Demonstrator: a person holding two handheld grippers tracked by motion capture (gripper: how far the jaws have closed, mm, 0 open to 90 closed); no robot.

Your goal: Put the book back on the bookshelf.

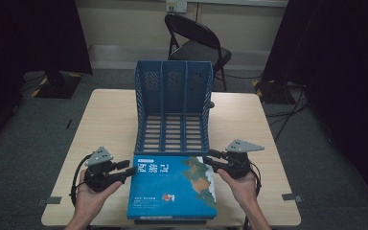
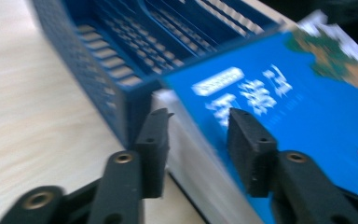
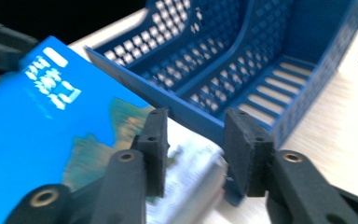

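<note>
A thick blue book [image 1: 172,187] lies on the pale wooden surface [image 1: 105,124], its far edge just in front of the open mouth of a blue three-slot file rack [image 1: 174,108], which serves here as the landmark. The rack stands at the middle of the surface; its slatted floor faces the person and its perforated back wall rises on the far side. A second, darker book edge shows beneath the blue book, on the side away from the rack.

The left tool [image 1: 127,171] meets the book's far left corner, close to the rack's left front corner. In the left gripper view its jaws straddle the book's thick edge [image 2: 200,154], one on the page side and one over the cover; the jaws are partly drawn together, but the blur does not show whether the pads press on the book.

The right tool [image 1: 210,160] meets the book's far right corner, close to the rack's right front corner. In the right gripper view its jaws stand either side of that corner [image 3: 191,163], with the rack [image 3: 242,60] directly behind; contact cannot be made out.

A black folding chair [image 1: 196,38] stands beyond the rack, off the surface.
</note>
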